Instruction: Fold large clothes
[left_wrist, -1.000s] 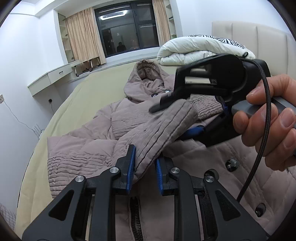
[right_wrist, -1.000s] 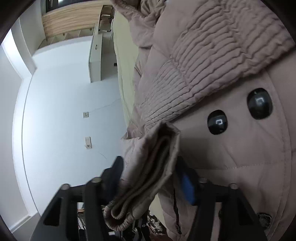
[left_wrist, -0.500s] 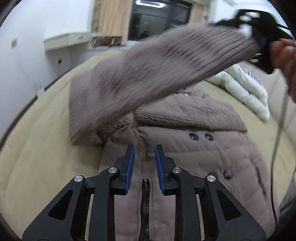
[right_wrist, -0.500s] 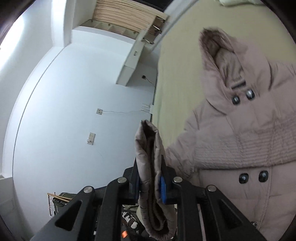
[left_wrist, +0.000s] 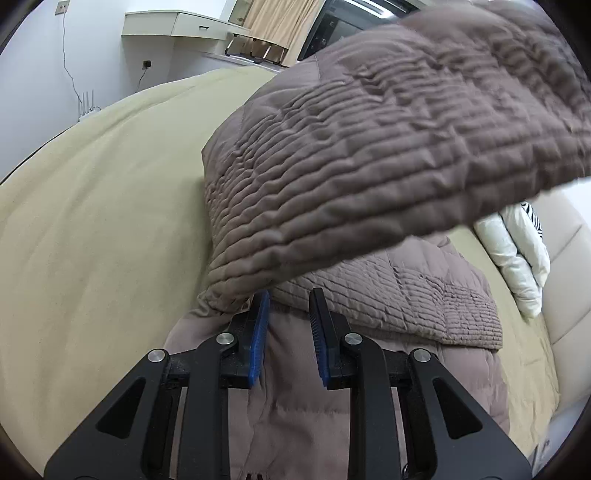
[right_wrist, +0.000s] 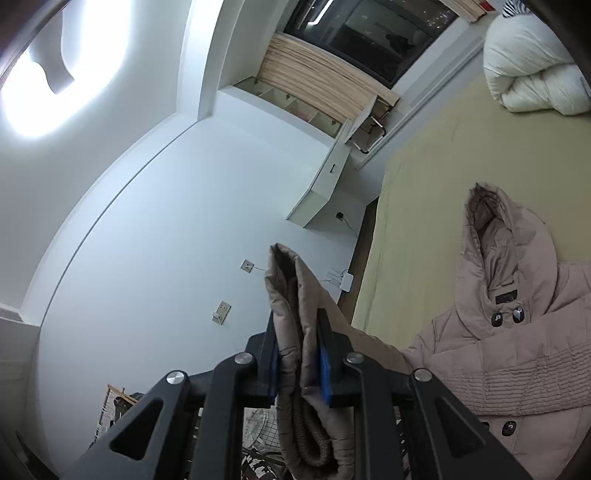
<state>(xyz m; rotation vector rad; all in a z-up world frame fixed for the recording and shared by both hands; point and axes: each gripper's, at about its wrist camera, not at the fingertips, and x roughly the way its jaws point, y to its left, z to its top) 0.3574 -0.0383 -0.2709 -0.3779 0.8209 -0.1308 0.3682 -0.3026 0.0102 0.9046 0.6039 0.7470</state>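
Observation:
A large taupe padded coat (left_wrist: 388, 295) lies front-up on the bed, its hood (right_wrist: 502, 236) and dark buttons showing in the right wrist view. One quilted sleeve (left_wrist: 388, 140) is lifted and stretched across above the coat body. My right gripper (right_wrist: 297, 358) is shut on that sleeve's cuff end (right_wrist: 295, 295), held high over the bed. My left gripper (left_wrist: 290, 332) is open and empty, low over the coat's front near the base of the lifted sleeve. The other sleeve (left_wrist: 424, 302) lies folded across the chest.
The bed has a yellowish cover (left_wrist: 92, 221). A rolled white duvet (right_wrist: 532, 66) lies near the padded headboard (left_wrist: 565, 280). A white wall desk (left_wrist: 177, 27) and curtained window (right_wrist: 351, 40) stand beyond the bed.
My right gripper has lifted the sleeve cuff higher and away from the coat. My left gripper, which had the sleeve between its fingers a second ago, has dropped closer to the coat front, empty.

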